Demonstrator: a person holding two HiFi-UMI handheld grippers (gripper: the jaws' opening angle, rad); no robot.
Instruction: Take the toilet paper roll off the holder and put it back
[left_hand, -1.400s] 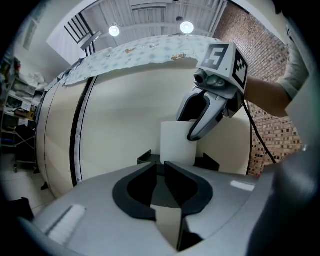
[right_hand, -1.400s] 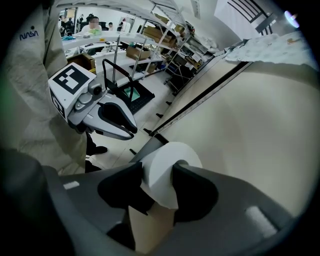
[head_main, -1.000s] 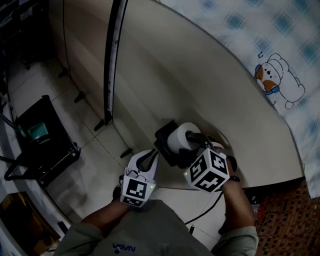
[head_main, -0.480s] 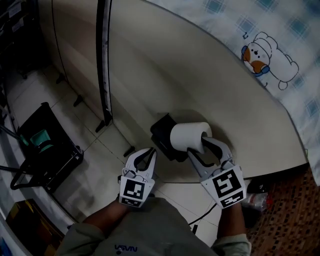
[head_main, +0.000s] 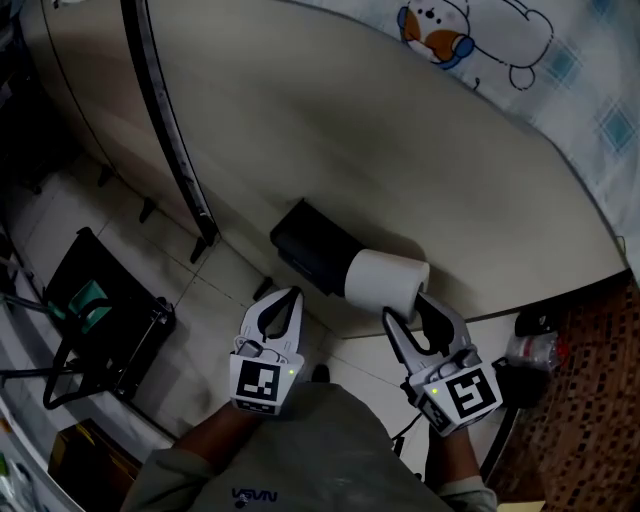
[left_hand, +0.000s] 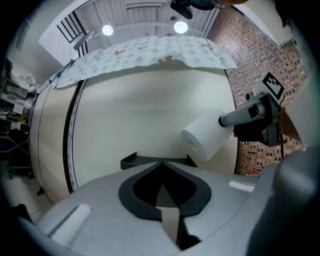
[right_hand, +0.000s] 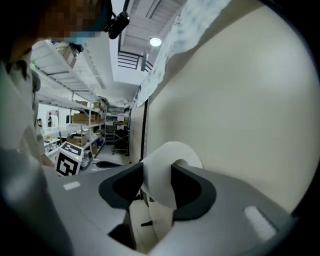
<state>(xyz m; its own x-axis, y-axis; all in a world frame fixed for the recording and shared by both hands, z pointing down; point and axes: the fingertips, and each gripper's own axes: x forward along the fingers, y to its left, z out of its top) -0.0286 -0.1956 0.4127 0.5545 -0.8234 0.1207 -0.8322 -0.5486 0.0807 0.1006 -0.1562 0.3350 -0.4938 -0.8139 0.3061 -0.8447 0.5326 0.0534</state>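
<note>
The toilet paper roll (head_main: 385, 283) is off the holder (head_main: 312, 247), hanging in the air just to the right of that black bracket and close to the curved cream wall (head_main: 330, 130). It is carried by the right gripper (head_main: 408, 312), whose jaws stand wide with the roll's thick paper clamped between them. That gripper reaches forward towards the wall, tipped a little downward, its marker cube facing up and the person's forearm trailing behind it. The left gripper (head_main: 288, 297) is held beside it, well apart from the roll, pointing almost level at the wall beneath the holder. Its jaws have just been closing and now meet tip to tip with nothing between them.
</note>
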